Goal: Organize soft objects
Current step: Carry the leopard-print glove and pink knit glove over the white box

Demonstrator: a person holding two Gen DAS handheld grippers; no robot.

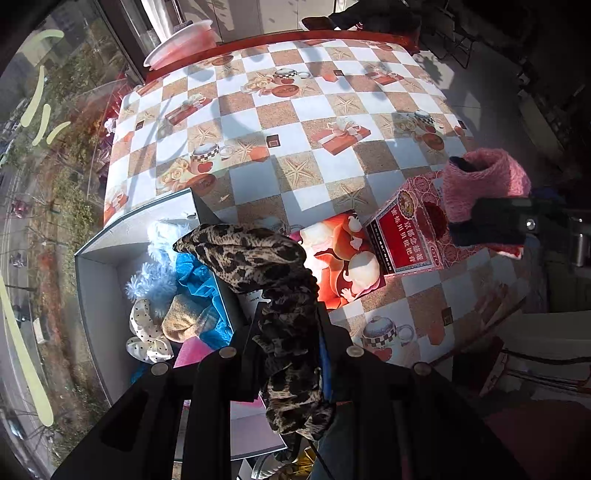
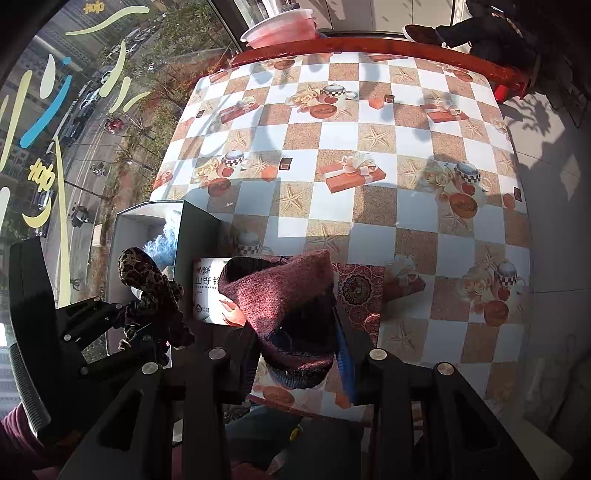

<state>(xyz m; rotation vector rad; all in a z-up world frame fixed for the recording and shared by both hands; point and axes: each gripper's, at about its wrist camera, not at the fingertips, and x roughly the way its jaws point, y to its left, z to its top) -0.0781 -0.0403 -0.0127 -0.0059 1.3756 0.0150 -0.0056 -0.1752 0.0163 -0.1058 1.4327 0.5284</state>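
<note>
My left gripper (image 1: 291, 314) is shut on a leopard-print fabric scrunchie (image 1: 258, 258), which hangs above the right wall of an open grey box (image 1: 96, 280). Inside the box lie a white fluffy piece (image 1: 166, 232), a blue fluffy piece (image 1: 155, 284), a polka-dot bow (image 1: 147, 332) and a tan knit piece (image 1: 181, 317). My right gripper (image 2: 295, 332) is shut on a pink knitted piece (image 2: 280, 291) with a dark lining, held above the boxes near the table's front edge. In the left wrist view the right gripper (image 1: 491, 221) and its pink knit (image 1: 484, 177) show at the right.
A red printed carton (image 1: 402, 229) and a flat box with a peach picture (image 1: 340, 258) lie on the checkered table (image 1: 295, 110). A pink basin (image 2: 284, 29) stands beyond the far edge. A window runs along the left. A person's sleeve (image 2: 14, 443) shows at lower left.
</note>
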